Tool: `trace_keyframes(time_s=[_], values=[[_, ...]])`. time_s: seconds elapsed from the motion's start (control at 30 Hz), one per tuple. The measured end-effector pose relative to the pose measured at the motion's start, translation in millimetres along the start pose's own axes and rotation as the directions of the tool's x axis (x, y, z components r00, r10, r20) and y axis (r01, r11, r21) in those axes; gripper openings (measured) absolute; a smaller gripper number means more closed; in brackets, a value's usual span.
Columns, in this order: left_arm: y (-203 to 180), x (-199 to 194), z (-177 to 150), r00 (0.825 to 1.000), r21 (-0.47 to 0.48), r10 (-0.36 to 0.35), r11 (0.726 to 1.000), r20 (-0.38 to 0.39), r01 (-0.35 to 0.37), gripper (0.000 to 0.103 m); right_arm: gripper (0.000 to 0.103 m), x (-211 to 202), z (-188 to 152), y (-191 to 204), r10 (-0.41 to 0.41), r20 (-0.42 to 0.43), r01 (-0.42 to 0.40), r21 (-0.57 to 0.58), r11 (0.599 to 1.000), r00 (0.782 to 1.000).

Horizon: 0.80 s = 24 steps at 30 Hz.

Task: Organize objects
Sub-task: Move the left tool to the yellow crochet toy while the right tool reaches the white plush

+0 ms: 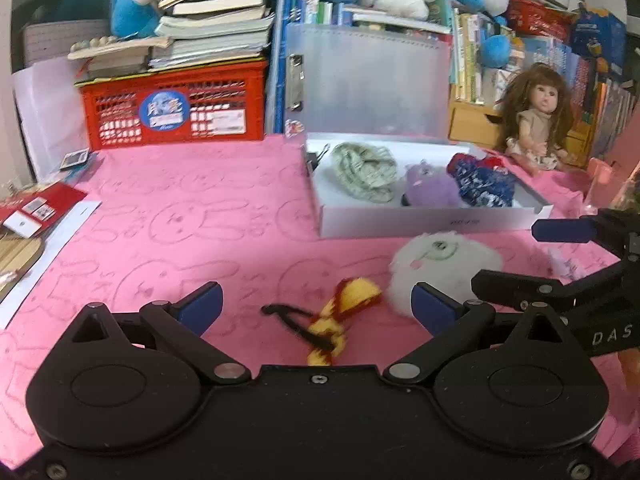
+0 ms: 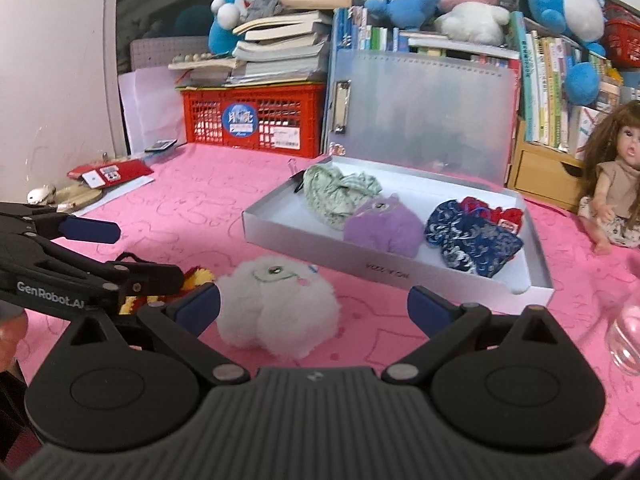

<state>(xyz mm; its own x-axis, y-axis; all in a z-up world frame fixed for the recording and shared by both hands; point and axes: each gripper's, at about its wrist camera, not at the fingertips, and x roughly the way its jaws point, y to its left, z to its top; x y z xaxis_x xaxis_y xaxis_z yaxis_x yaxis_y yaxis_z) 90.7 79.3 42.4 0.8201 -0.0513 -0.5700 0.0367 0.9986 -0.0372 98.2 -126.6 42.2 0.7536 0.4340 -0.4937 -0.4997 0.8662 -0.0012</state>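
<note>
A white fluffy plush (image 1: 444, 266) (image 2: 276, 308) lies on the pink mat in front of a grey open box (image 1: 424, 222) (image 2: 360, 266). A yellow-and-red knitted toy with a black loop (image 1: 340, 320) (image 2: 196, 278) lies left of it. The box holds a green cloth (image 2: 336, 192), a purple plush (image 2: 384, 226) and a blue patterned pouch (image 2: 472, 240). My left gripper (image 1: 316, 306) is open just above the knitted toy. My right gripper (image 2: 314, 306) is open, with the white plush between its fingers, not gripped.
A doll (image 1: 536, 116) (image 2: 616, 184) sits right of the box. A red crate (image 1: 176, 108) with stacked books, a clear file case (image 2: 420, 116) and shelves of books and plush toys line the back. Red cards (image 1: 28, 210) lie at left. A clear glass (image 2: 628, 340) stands at right.
</note>
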Motion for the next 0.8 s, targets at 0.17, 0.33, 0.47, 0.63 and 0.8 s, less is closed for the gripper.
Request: trace_keyframes(time_s=[0.17, 0.33, 0.47, 0.63, 0.8], values=[[11.8, -1.5, -11.4, 1.000, -0.017, 0.009, 1.000, -0.027, -0.010, 0.101, 0.103, 10.6, -1.3, 6.1, 0.021, -0.011, -0.021, -0.014, 1.000, 1.000], [17.2, -3.0, -21.5, 0.999, -0.026, -0.012, 1.000, -0.038, 0.012, 0.101, 0.103, 19.1, -2.4, 10.1, 0.028, -0.023, -0.029, -0.017, 0.999, 0.999], [17.8, -0.4, -25.2, 0.999, -0.038, -0.036, 0.999, -0.034, 0.035, 0.096, 0.103, 24.8, -0.8, 13.9, 0.039, -0.026, -0.039, -0.024, 0.999, 0.999], [18.6, 7.2, -24.1, 0.998, -0.052, -0.058, 0.997, -0.039, 0.056, 0.088, 0.103, 33.6, 0.2, 16.5, 0.031, -0.031, -0.031, -0.029, 0.999, 0.999], [16.6, 14.7, -23.2, 0.996, -0.059, -0.080, 0.995, -0.046, 0.077, 0.079, 0.103, 40.9, -0.4, 13.0, 0.024, -0.039, -0.025, -0.012, 1.000, 0.999]])
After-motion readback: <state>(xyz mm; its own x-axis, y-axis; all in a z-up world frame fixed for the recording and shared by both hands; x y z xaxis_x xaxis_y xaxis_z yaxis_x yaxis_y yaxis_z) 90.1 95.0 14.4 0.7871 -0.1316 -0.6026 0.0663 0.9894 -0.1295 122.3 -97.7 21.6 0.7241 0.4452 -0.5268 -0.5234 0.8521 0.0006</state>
